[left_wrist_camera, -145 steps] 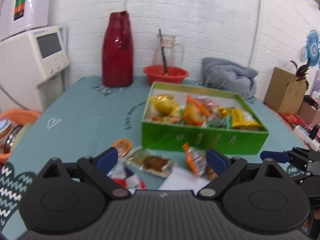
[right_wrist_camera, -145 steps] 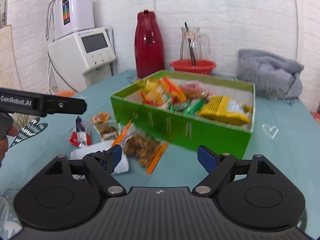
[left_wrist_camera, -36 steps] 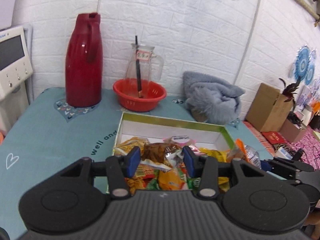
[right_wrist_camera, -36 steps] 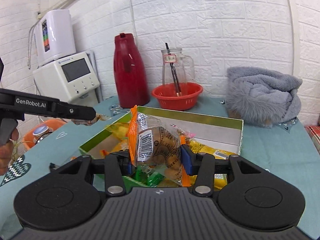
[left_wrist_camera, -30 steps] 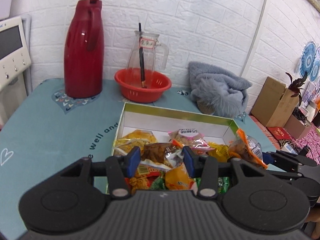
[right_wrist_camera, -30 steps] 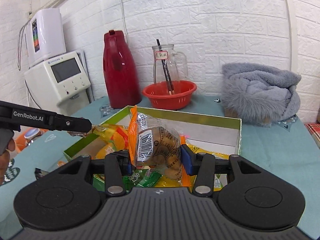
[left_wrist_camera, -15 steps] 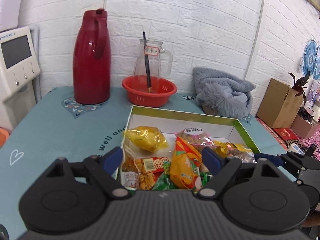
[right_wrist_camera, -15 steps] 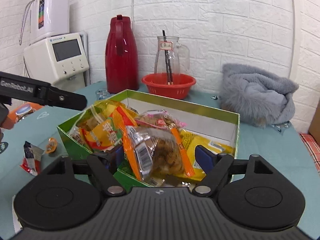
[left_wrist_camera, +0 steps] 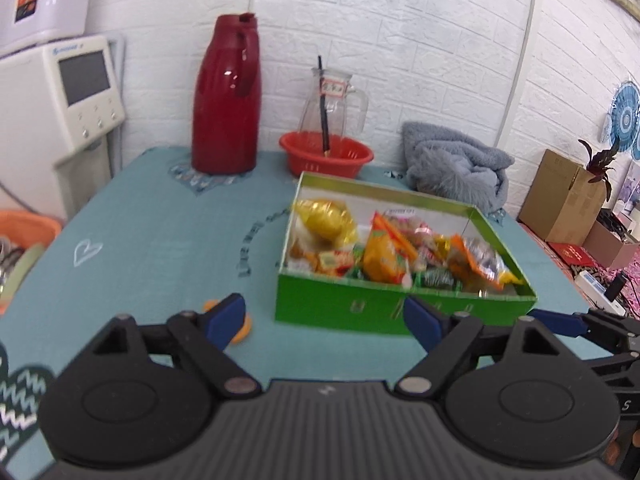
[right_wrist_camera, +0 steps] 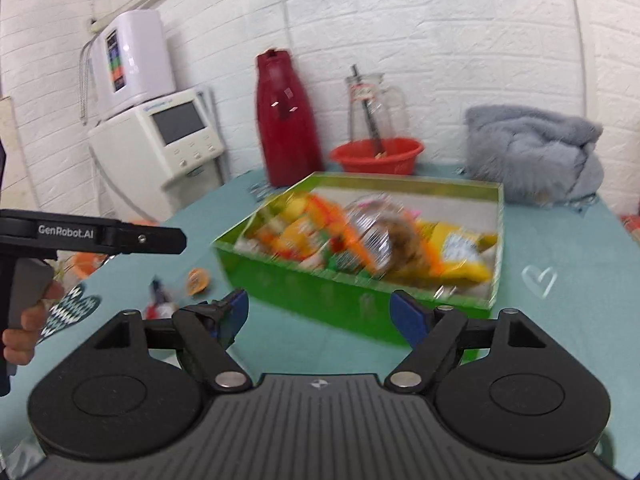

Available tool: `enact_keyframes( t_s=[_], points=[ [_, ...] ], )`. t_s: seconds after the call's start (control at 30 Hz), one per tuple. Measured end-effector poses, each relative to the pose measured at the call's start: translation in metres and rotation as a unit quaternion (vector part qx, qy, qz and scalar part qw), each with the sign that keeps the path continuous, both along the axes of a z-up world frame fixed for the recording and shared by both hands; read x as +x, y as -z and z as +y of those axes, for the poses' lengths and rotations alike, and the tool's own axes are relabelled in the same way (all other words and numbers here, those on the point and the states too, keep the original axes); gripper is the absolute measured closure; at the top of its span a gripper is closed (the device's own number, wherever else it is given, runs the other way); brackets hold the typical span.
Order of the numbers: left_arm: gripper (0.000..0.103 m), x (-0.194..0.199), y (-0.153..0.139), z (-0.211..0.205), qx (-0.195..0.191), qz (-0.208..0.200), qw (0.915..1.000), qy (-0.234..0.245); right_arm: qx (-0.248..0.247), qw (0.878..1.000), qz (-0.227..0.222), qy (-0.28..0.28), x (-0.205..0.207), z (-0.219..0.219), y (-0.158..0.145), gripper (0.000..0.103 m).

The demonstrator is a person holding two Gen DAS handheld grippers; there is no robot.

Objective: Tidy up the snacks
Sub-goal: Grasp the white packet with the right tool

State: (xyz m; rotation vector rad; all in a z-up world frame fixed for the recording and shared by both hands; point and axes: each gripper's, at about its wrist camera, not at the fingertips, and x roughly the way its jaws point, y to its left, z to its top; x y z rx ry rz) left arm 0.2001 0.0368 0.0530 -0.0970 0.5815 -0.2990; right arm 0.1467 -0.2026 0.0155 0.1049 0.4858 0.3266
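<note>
From the left wrist, the left claw [left_wrist_camera: 326,322] stands wide open and empty, level with the near wall of the green cardboard box [left_wrist_camera: 400,312], which holds the bright snack packets [left_wrist_camera: 384,256] gathered so far; a small round orange snack [left_wrist_camera: 244,326] lies loose on the teal surface [left_wrist_camera: 152,248] just beside the left finger, probably next to collect. From the right wrist, the right claw [right_wrist_camera: 320,316] gapes fully, holding nothing, with the box just ahead and stray wrappers [right_wrist_camera: 160,300] left of it
</note>
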Motion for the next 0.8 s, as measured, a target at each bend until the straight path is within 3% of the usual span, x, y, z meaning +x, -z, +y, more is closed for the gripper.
enact_keyframes(
  t_s=[0.2, 0.43, 0.53, 0.63, 0.73, 0.8],
  points=[
    [0.017, -0.031, 0.027, 0.033, -0.022, 0.031, 0.9993, 0.006, -0.004, 0.997, 0.048, -0.054, -0.021, 0.039, 0.03, 0.0],
    [0.019, -0.029, 0.05, 0.018, -0.031, 0.072, 0.9934, 0.083, -0.008, 0.993, 0.073, -0.089, -0.026, 0.074, 0.049, 0.0],
    [0.024, -0.022, 0.06, 0.005, -0.023, 0.091, 0.9902, 0.103, -0.02, 0.993, 0.075, -0.09, -0.029, 0.078, 0.053, 0.0],
    [0.04, -0.015, 0.07, -0.002, -0.019, 0.114, 0.9867, 0.114, -0.023, 0.993, 0.077, -0.085, -0.031, 0.072, 0.053, 0.0],
    [0.049, -0.021, 0.071, -0.007, -0.037, 0.133, 0.9816, 0.132, -0.029, 0.994, 0.075, -0.078, -0.036, 0.065, 0.053, 0.0],
    [0.052, -0.027, 0.068, -0.012, -0.063, 0.148, 0.9735, 0.162, -0.033, 0.994, 0.072, -0.073, -0.04, 0.06, 0.053, 0.0]
  ],
)
